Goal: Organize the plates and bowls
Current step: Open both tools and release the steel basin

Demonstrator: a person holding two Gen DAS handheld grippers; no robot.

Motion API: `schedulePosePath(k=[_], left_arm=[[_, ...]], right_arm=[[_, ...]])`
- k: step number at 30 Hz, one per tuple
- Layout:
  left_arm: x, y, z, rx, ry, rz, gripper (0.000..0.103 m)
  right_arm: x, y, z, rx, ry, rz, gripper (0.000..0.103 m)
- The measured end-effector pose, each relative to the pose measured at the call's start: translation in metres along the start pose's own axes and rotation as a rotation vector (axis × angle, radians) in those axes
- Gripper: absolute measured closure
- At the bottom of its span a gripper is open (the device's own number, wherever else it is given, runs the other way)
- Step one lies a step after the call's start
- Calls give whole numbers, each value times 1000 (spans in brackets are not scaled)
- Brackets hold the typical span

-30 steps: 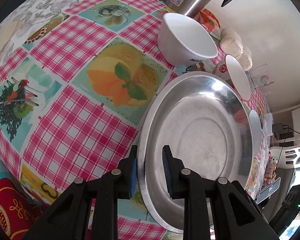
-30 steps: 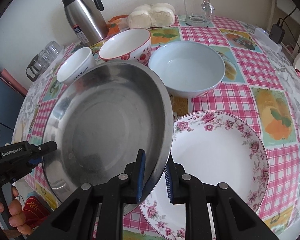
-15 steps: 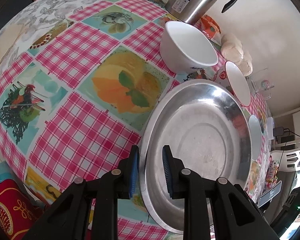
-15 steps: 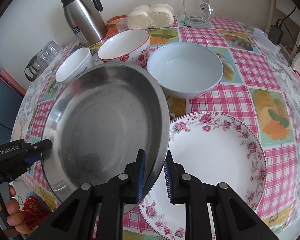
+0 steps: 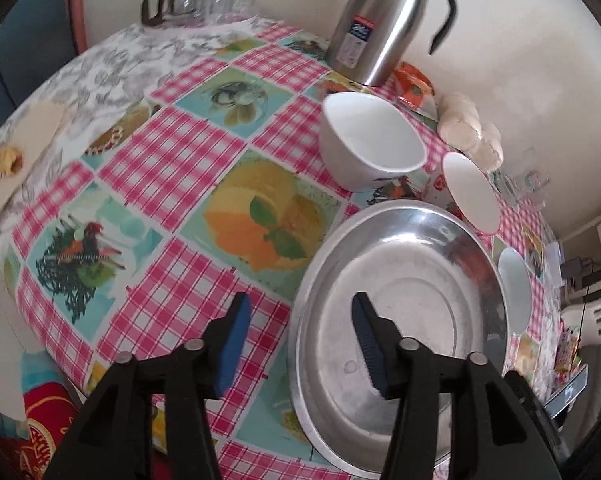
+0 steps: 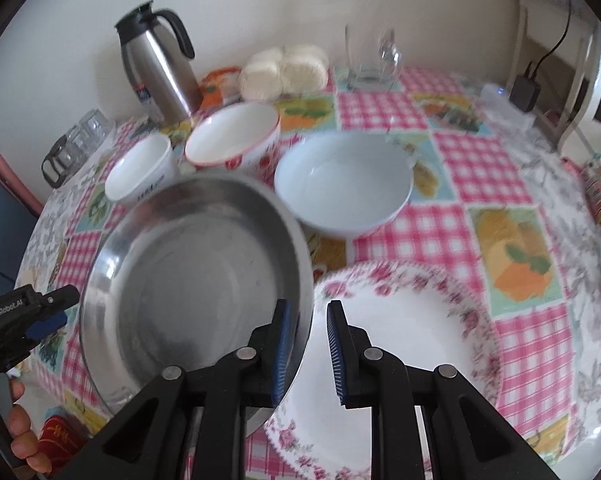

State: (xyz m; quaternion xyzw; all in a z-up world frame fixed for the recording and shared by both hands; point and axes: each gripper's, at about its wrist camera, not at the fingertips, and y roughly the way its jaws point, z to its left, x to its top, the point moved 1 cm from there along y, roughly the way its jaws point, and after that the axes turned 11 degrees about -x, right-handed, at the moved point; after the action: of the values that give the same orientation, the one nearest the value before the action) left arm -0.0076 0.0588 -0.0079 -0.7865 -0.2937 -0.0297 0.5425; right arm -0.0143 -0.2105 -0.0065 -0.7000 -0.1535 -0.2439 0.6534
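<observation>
My left gripper and right gripper have just been opening, jaws apart and off the steel plate's rim on both sides. It now rests partly over the floral plate, near the bowls, so this placement looks done
</observation>
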Motion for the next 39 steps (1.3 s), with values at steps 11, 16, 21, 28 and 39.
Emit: schedulePosePath(k=[11, 16, 21, 28, 39], left_arm=[[-8, 12, -22, 36, 122, 33, 20], [-13, 15, -32, 67, 186, 28, 12], [-14, 13, -35, 71, 196, 8, 11], [-14, 9, -38, 105, 193, -40, 3], [-21, -10, -74, -127, 258, -155, 3]], right_arm=[[3, -9, 19, -9, -80, -78, 32], [2, -11, 19, -4, -91, -91, 20], [3, -11, 11, -2, -62, -91, 8], [3, -13, 2, 14, -47, -109, 0], [3, -17, -32, -13, 12, -149, 0]])
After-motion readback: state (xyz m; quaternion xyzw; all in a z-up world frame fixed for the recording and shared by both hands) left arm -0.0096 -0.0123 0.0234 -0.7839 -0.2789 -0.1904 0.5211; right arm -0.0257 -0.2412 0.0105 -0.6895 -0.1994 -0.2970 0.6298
